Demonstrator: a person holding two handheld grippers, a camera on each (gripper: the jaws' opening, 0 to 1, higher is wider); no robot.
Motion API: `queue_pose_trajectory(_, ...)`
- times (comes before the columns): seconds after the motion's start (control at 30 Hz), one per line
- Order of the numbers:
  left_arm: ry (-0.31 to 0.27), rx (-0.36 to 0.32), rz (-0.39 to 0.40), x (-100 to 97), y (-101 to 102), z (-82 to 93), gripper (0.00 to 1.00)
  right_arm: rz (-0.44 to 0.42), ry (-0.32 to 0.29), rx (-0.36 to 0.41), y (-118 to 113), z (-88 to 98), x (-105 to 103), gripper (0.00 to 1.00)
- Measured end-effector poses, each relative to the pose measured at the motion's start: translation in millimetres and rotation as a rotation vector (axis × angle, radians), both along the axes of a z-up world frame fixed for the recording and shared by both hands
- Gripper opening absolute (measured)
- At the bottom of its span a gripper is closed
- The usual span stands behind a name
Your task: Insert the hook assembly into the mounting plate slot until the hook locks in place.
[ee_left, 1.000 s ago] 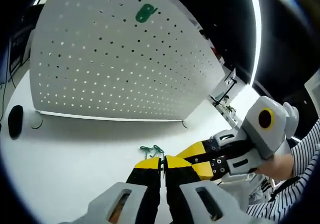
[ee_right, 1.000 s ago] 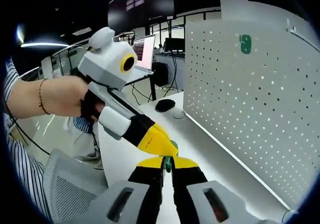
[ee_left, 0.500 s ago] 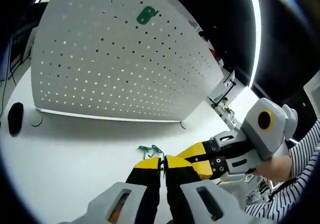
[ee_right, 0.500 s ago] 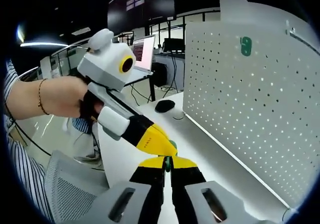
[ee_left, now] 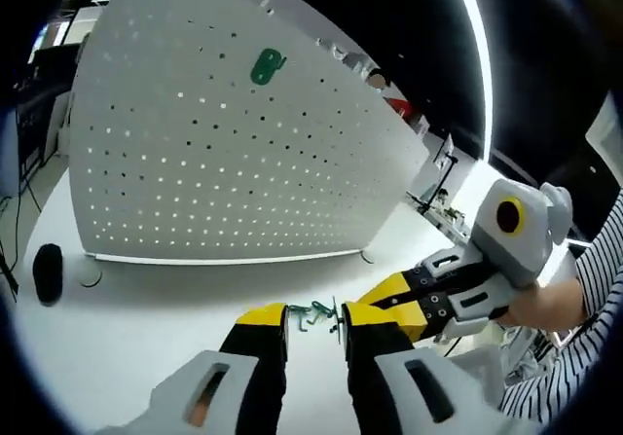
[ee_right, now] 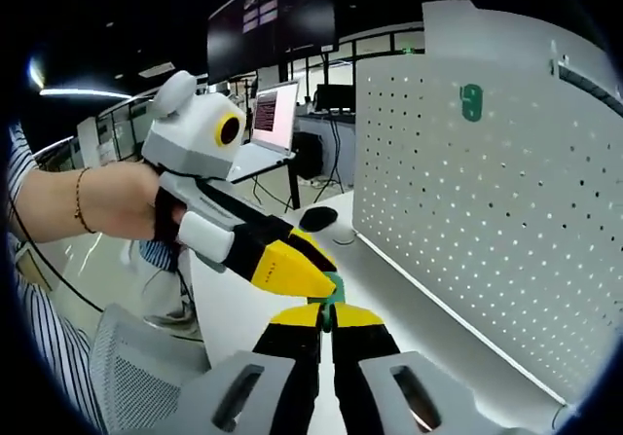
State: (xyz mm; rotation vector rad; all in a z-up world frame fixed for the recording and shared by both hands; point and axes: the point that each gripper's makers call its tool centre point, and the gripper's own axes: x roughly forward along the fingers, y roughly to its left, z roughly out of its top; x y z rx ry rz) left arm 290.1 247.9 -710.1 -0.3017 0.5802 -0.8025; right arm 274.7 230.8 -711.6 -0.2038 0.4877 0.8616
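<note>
Here the left gripper is standing with its jaws apart, a clear gap between the yellow tips, nothing gripped. A small green hook is sitting in that gap, in front of the white pegboard and low near its bottom edge; its long axis is running roughly crosswise between the two tips, but which end is pointing where is too small to tell. The right gripper is coming in beside the hook from the side away from the pegboard's left edge, its yellow tips touching the hook's end.

In the right gripper view the right gripper is pinching narrow on the green hook, jaws nearly together with the green piece sticking up out of them, long axis along the jaws. The left gripper is lying just beside it, a hand holding its grey body on the side far from the pegboard.

A second green hook is already hanging high on the pegboard, near its top edge, long axis roughly up and down the board. A black mouse is lying on the white table off the pegboard's left corner.
</note>
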Motion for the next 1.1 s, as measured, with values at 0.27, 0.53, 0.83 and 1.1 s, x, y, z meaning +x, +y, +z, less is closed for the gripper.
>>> queue_pose_trajectory(0.27,-0.057,0.009,0.032,1.0,11,7.8,0.43,-0.103,-0.113,0.062,-3,23.3,18,0.0)
queue_pose_trajectory(0.53,-0.099,0.024,0.043,-8.9,8,6.5,0.61,-0.231,-0.21,0.142,-6,46.6,36,0.0)
queue_pose_trajectory(0.83,-0.137,0.058,0.041,-24.0,4,-2.6,0.76,-0.352,-0.3,0.197,-12,65.7,55,0.0)
queue_pose_trajectory(1.1,-0.176,0.067,0.068,-39.6,5,-11.6,0.87,-0.447,-0.381,0.22,-21,82.9,72,0.0)
